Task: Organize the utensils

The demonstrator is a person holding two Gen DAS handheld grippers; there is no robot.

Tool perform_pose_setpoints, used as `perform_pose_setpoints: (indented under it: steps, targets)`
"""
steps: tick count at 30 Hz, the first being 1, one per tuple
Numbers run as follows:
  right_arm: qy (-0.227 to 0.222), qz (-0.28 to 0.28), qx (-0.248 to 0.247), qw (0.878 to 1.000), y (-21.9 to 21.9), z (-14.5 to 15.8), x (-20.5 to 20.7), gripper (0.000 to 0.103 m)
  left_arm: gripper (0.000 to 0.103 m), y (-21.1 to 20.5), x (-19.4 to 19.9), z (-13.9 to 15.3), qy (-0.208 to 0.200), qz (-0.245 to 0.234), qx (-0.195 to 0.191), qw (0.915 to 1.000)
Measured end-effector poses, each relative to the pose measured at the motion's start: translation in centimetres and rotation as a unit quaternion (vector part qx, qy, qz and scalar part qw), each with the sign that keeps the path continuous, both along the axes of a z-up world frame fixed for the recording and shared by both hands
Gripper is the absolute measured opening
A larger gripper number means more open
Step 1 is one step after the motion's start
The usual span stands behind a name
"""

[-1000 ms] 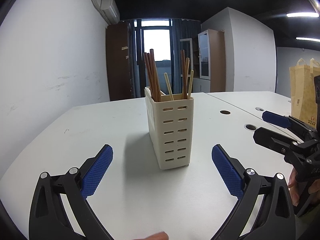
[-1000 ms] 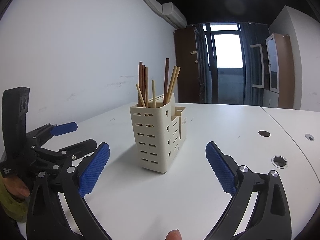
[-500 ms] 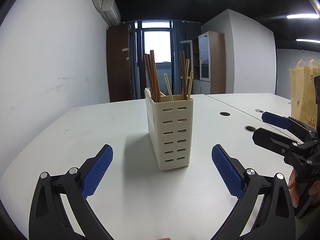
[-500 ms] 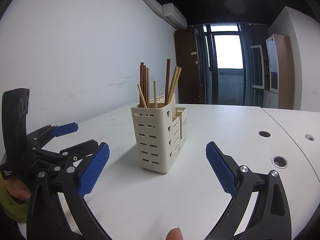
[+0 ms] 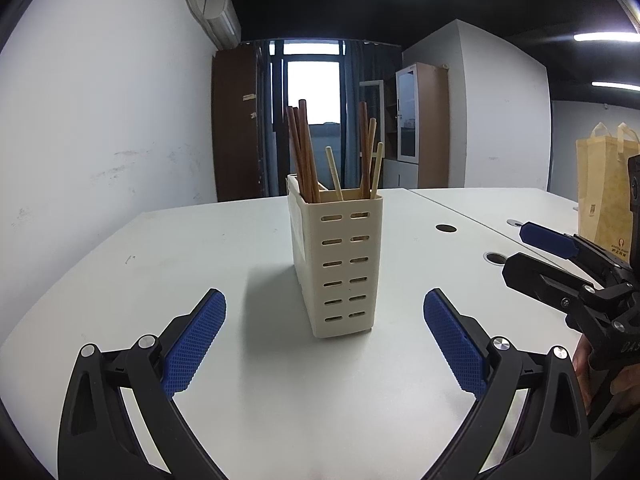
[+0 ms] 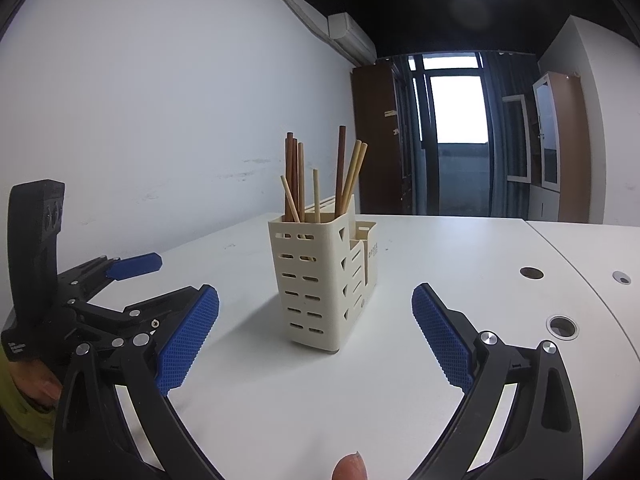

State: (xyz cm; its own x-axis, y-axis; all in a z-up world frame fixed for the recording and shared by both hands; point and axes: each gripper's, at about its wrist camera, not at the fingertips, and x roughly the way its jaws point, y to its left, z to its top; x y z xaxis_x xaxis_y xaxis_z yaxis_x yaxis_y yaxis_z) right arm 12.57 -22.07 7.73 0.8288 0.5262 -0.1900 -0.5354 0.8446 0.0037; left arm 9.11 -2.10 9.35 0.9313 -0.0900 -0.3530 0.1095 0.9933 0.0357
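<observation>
Nothing moved since 1 s ago; L gripper (image 5: pixel 325 330), R gripper (image 6: pixel 315 326) wide open, empty, flanking chopstick holder (image 5: pixel 344 268).

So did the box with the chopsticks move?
No. The box stands at the same spot on the table, lined up with the window behind as before.

My view: white table (image 5: pixel 248 248) with cable holes (image 6: pixel 563 327), yellow paper bag (image 5: pixel 604 196) far right, wall AC unit (image 5: pixel 220 20).
</observation>
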Motion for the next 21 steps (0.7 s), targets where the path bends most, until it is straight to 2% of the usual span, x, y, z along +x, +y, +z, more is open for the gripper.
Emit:
perform_pose_setpoints:
  steps: [21]
  targets:
    - [0.003, 0.003, -0.005, 1.0, 0.4, -0.24, 0.14, 0.098, 0.097, -0.35, 0.39, -0.22, 0.002, 0.011, 0.005, 0.9999]
